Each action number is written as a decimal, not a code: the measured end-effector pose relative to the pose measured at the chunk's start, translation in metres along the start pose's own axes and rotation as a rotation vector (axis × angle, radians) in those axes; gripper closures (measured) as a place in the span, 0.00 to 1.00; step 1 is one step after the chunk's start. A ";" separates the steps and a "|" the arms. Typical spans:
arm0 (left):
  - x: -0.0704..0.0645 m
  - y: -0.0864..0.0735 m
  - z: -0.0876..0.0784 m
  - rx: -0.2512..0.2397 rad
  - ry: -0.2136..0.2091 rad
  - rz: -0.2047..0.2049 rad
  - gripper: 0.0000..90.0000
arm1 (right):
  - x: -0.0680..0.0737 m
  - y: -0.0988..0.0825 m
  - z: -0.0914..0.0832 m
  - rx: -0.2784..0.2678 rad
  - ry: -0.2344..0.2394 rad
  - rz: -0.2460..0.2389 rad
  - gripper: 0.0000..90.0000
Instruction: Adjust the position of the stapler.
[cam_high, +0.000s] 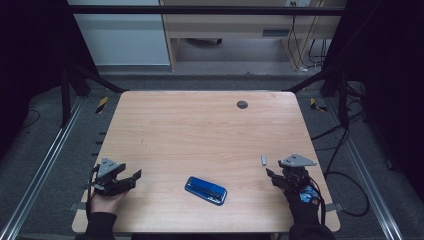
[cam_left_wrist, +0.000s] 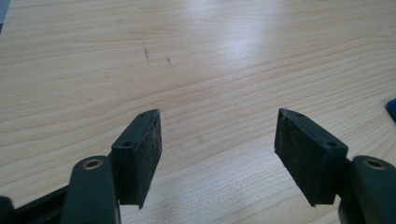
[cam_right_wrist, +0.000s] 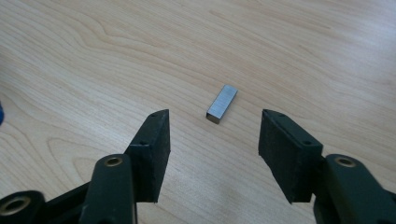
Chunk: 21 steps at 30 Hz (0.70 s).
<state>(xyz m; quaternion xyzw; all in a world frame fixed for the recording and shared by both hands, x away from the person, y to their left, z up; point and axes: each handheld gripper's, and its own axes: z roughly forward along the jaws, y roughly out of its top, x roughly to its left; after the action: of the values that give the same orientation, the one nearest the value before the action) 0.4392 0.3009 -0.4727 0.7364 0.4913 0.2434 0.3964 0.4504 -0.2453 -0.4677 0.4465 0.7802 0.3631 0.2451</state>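
Just ahead of the right gripper (cam_right_wrist: 214, 128), a small grey metal block of rectangular shape (cam_right_wrist: 222, 103) lay flat on the pale wood-grain table (cam_right_wrist: 280, 46), a little beyond the tips of the two black jaws and roughly on the line between them. The jaws stood wide apart and touched nothing; the block was clear of both pads (cam_right_wrist: 159, 144). In the high view the same block (cam_high: 264, 160) appeared just beyond and slightly to the left of the right gripper (cam_high: 278, 176), which the person's gloved right hand (cam_high: 304, 200) held low over the near right part of the table (cam_high: 200, 130).

The left gripper (cam_high: 128, 178) sat at the near left edge, held in the left hand (cam_high: 106, 202), its jaws likewise spread and empty; in the left gripper view only bare wood lay between the pads (cam_left_wrist: 152, 149) of that gripper (cam_left_wrist: 217, 135).

Between the two grippers, nearer the front edge, lay a flat blue rectangular object with a dark strip along its top (cam_high: 205, 190), possibly a stapler, though the high view was too coarse to be sure. It was well apart from both grippers. A blue corner (cam_left_wrist: 391, 108) showed at the right border of the left gripper view. A small dark round disc (cam_high: 242, 104) sat far beyond the right gripper, near the table's far edge.
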 end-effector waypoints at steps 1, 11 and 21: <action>0.000 0.000 0.000 0.001 -0.003 0.000 0.35 | -0.001 0.000 0.000 -0.001 -0.012 -0.003 0.46; 0.000 -0.001 -0.001 0.000 -0.027 -0.012 0.36 | 0.001 0.003 -0.007 -0.052 -0.015 0.011 0.49; -0.001 0.000 0.002 0.013 -0.041 -0.004 0.36 | 0.006 0.005 -0.002 -0.033 0.011 0.020 0.51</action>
<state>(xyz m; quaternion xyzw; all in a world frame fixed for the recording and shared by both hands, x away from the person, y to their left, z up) 0.4402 0.2993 -0.4742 0.7427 0.4862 0.2245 0.4021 0.4482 -0.2392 -0.4631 0.4479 0.7710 0.3810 0.2445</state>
